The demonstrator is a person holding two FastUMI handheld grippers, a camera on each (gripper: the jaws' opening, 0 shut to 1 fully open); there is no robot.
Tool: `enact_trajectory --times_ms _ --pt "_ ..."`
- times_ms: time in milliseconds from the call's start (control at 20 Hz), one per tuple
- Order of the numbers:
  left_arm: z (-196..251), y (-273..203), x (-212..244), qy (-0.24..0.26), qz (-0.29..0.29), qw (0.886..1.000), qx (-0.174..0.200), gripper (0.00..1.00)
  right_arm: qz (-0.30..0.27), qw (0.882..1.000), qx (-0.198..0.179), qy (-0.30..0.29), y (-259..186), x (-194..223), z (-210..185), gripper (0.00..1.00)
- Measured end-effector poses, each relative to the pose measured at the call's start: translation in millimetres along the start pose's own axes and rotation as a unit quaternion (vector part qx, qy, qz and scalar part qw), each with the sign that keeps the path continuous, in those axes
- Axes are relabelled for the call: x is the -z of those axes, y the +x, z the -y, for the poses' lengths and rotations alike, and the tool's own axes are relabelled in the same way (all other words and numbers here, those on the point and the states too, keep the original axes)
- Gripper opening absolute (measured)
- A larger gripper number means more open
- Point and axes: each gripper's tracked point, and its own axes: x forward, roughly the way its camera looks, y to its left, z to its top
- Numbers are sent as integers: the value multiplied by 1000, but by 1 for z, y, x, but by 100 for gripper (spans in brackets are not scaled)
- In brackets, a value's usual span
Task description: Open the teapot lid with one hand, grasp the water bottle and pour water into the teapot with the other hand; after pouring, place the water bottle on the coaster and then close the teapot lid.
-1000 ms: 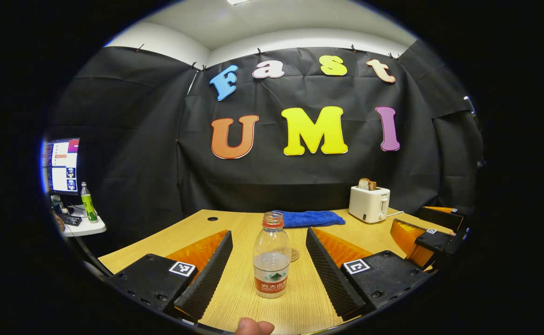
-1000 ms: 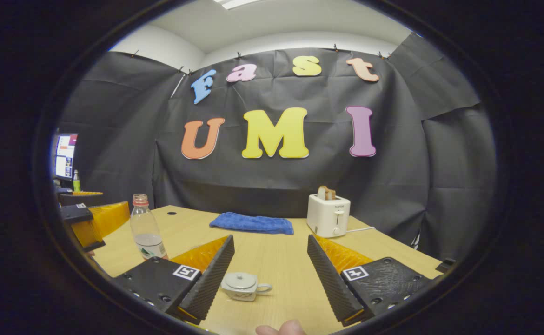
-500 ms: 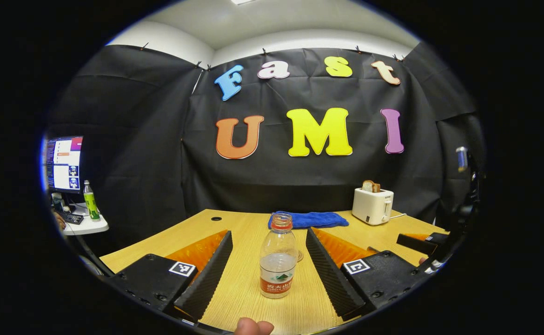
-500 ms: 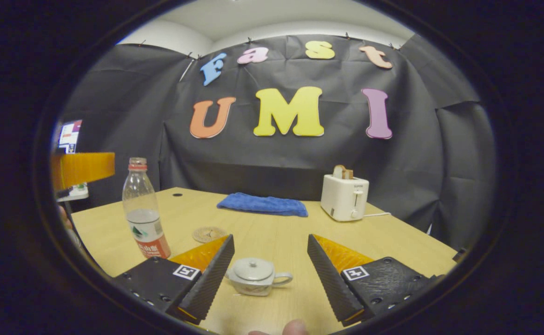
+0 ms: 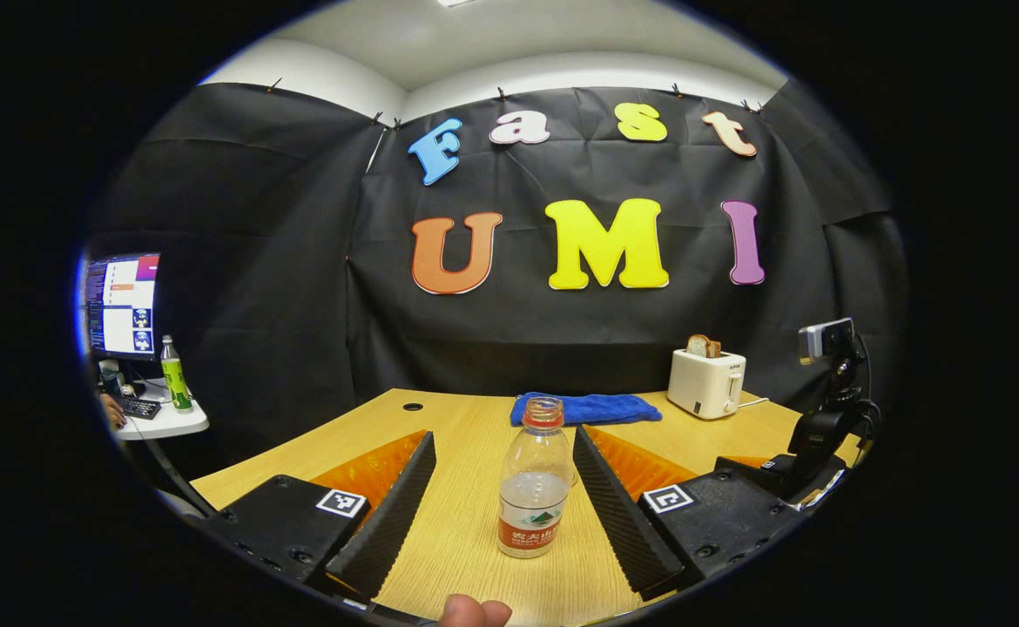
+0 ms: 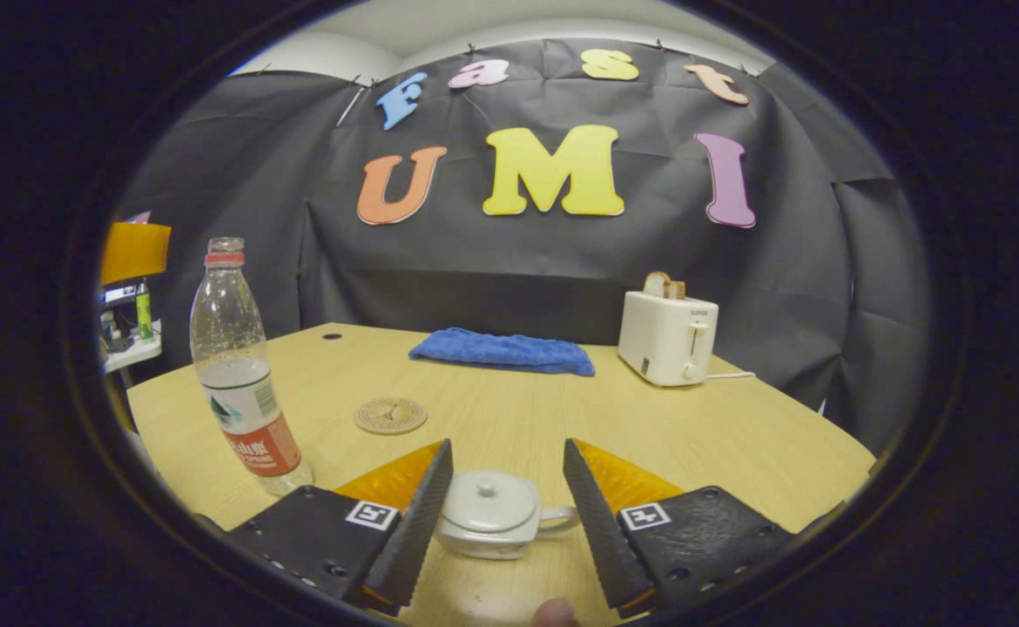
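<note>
Approach phase, both grippers lowered toward their targets. Over the last second your right gripper (image 6: 502, 514) has dropped and closed in on the teapot (image 6: 496, 515), which has grown from a small shape between the fingers to a body sitting directly between them; the fingers stand spread on either side, touching nothing, so the lid (image 6: 490, 502) is not yet gripped. Meanwhile your left gripper (image 5: 505, 514) has slid sideways, so the water bottle (image 5: 534, 486) now lies nearer its right-hand finger than its left; its fingers too are parted and clear of the bottle. Judged from this, you are at the opening step: lid first, bottle second, and neither grasp has begun. The teapot is small, squat and pale, with a domed lid bearing a small round knob and its loop handle turned toward the right-hand finger; it stands close to the near edge of the desk (image 6: 692, 435). The bottle is clear plastic, uncapped, with a coloured collar at the neck and a label band low on the body, and roughly a third full; it stands upright near the desk's left edge. The round coaster (image 6: 390, 415) lies flat between bottle and teapot, toward mid-desk. A blue towel (image 6: 502, 350) and a toaster (image 6: 666, 338) sit along the far edge.
</note>
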Motion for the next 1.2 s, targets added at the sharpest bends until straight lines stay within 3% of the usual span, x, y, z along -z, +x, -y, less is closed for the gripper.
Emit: enact_trajectory --times_ms 200,250,300,350,400,450,550,600,650,950,1200 --pt "-1 3 2 0 -3 1000 0 99 3 1000 8 -13 4 -2 1 47" --pt "-2 3 2 0 -4 1000 -1 99 0 1000 7 -13 6 -1 1 34" --pt "-3 2 2 -1 -3 1000 -1 99 -2 1000 8 -13 8 0 1 28" --pt "-3 2 2 0 -4 1000 -2 99 0 1000 9 -15 7 -1 0 13" --pt "-3 2 3 1 -4 1000 -3 99 2 1000 0 -17 8 -2 -3 20" --pt "-2 4 4 1 -5 1000 -3 99 -3 1000 0 -18 0 -5 -5 20" --pt "-1 3 5 4 -7 1000 -3 99 -4 1000 1 -24 10 1 -3 7" --pt "-3 3 7 4 -8 1000 -2 100 -6 1000 -3 -22 9 3 -5 10" --pt "-4 3 10 2 -9 1000 0 99 -5 1000 -6 -19 8 1 -4 0" --pt "-9 0 52 -8 -51 999 9 99 0 1000 -14 -22 7 -4 -5 0" --pt "10 0 80 -28 -75 996 44 99 14 999 -28 -16 1 -16 -9 0"
